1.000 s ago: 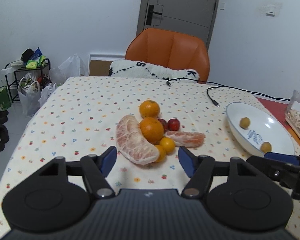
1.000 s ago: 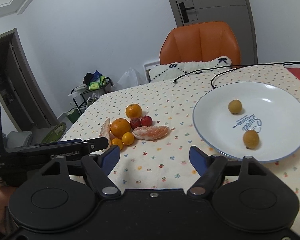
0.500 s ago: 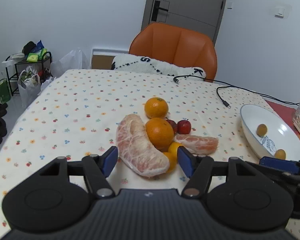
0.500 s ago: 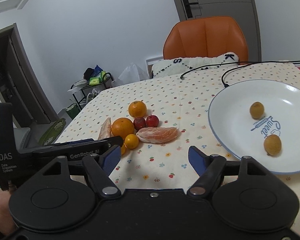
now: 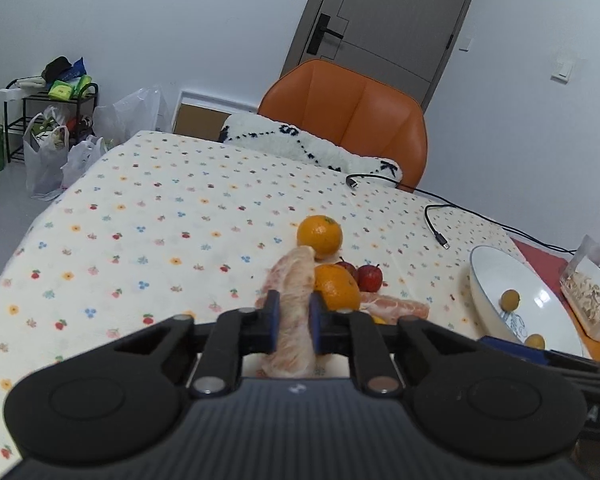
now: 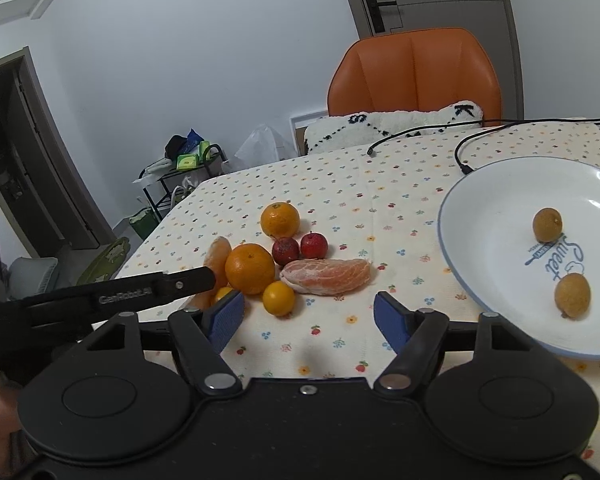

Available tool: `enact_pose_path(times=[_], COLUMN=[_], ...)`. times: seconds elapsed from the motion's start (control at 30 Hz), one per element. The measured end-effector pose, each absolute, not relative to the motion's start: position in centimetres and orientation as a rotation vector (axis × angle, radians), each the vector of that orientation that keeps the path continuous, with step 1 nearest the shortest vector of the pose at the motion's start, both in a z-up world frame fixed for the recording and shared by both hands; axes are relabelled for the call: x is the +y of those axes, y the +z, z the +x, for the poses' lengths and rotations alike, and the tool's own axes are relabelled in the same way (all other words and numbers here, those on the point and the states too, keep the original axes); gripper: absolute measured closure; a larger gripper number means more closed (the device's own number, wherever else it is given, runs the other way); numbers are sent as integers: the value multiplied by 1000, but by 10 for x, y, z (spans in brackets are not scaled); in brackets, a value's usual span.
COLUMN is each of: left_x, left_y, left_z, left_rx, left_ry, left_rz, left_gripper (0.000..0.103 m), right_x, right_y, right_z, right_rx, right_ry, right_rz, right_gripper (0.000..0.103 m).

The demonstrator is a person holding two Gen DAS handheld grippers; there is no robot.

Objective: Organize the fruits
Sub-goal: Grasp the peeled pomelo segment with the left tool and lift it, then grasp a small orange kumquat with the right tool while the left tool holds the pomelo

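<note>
My left gripper (image 5: 294,322) is shut on a large peeled pomelo segment (image 5: 296,300), which stands between the blue pads at the pile's left side. The pile holds two oranges (image 5: 320,236) (image 5: 337,286), two small red fruits (image 5: 370,277), small kumquats (image 6: 278,298) and a second pomelo segment (image 6: 326,276). My right gripper (image 6: 308,316) is open and empty, just in front of the pile. A white plate (image 6: 496,200) to the right holds two small brown fruits (image 6: 547,224) (image 6: 572,295).
The table has a flower-print cloth (image 5: 160,216). Black cables (image 5: 440,220) lie at its far side. An orange chair (image 5: 348,116) with a white cushion stands behind. A clear snack bag (image 5: 588,300) lies right of the plate.
My left gripper has moved forward and shut on the large pomelo segment, turning it end-on. My right gripper has moved slightly closer to the pile and stays open.
</note>
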State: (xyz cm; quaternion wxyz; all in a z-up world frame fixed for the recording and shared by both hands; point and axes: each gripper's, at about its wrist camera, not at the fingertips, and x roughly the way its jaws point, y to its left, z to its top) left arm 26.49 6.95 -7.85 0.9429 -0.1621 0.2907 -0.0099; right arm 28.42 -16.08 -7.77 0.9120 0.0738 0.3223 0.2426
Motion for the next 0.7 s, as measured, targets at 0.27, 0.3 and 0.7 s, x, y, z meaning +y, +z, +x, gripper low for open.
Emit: enact_pose_path(times=[0.27,0.3,0.7], left_x=[79,80,79], left_y=[-75,-75,-84], left_z=[255,254,257], left_rx=[587,589,618], left_ry=[-18,-12,-10], left_rz=[-337,-335,-284], left_gripper=[96,97,92], right_x=[-158,-157,-130], right_y=[-87,-88,-93], right_z=[291,292,299], right_rx=[692,697,709], right_ry=[502,504,537], right_rz=[197,203,173], right_gripper=[41,43,43])
